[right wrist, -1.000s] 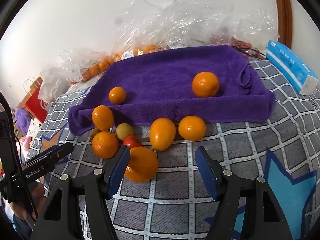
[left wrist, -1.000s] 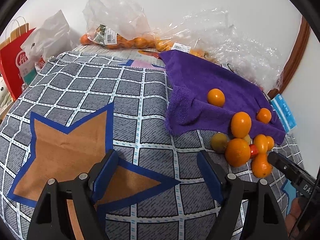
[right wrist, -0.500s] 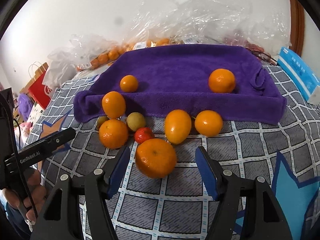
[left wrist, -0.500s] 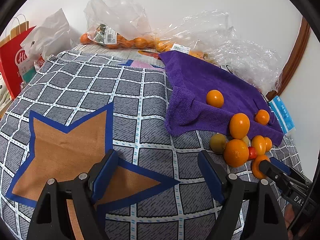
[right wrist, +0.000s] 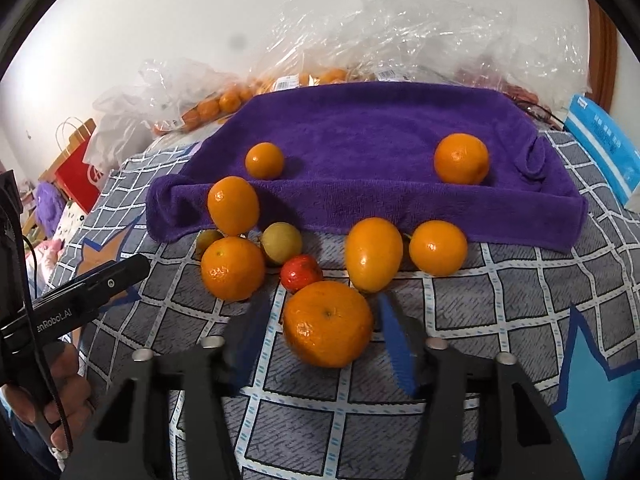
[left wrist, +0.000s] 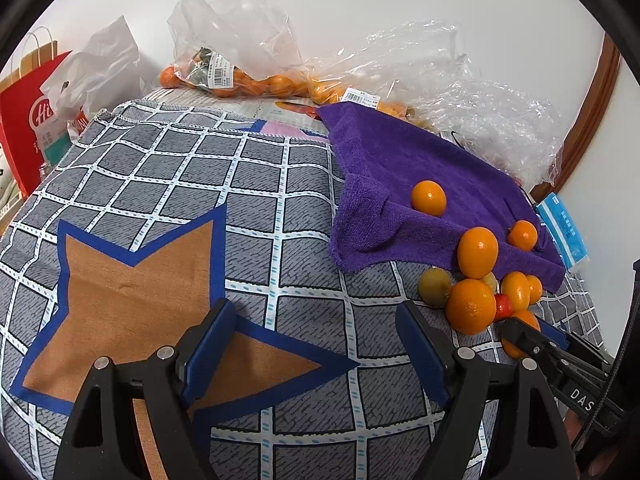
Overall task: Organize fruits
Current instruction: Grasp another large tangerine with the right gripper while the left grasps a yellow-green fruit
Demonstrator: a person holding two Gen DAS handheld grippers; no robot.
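Although two oranges already sit on the purple towel point(right wrist: 360, 128), one small orange point(right wrist: 264, 160) toward its left end and a bigger orange point(right wrist: 461, 158) toward its right end, most of the fruit lies off it on the checked blanket point(right wrist: 500, 296), so the sorting looks barely begun. Crowded along the towel's near edge are an oval orange point(right wrist: 233, 205) leaning on the folded hem, a round orange point(right wrist: 232, 268), two greenish fruits point(right wrist: 281, 243), a small red fruit point(right wrist: 301, 273), a long oval orange point(right wrist: 373, 254) and another orange point(right wrist: 438, 247). Nearest of all is the large orange point(right wrist: 328, 323), which sits between the jaws of the right gripper point(right wrist: 320, 340); the jaws stand apart on either side of it, blurred, and I cannot tell whether they touch the peel. My guess is that this fruit is the one in hand.

The left gripper point(left wrist: 312, 350) hovers with jaws wide apart over the star pattern point(left wrist: 120, 280) of the blanket, holding nothing, well apart from the fruit.

Beyond the towel's far edge lie clear plastic bags point(right wrist: 400, 32) with more oranges inside, a red paper bag point(left wrist: 24, 120) sits at the blanket's far left corner, and a blue packet point(right wrist: 604, 148) rests by the towel's right end. The red fruit and the long oval orange sit just behind the large orange, so a push forward could set them rolling.
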